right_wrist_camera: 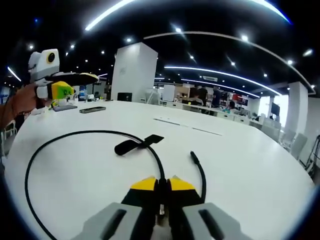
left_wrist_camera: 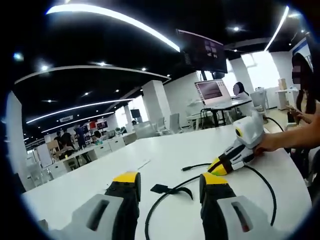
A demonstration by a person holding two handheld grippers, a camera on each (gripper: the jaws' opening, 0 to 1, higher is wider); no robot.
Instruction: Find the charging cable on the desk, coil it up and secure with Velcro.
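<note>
The thin black charging cable lies in a wide loop on the white round desk, its black Velcro strap near the loop's far side; the right gripper has its yellow-tipped jaws pinched together on the cable near its plug end, so I judge that drawing it round steadily (without tugging) would coil it best. The left gripper, jaws wide apart and empty, hovers above the desk, while two flat dark phones lie far left, clear of the loop

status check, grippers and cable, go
Left gripper open, raised. Right gripper shut on black charging cable, loose on white desk. Velcro strap unfastened.
</note>
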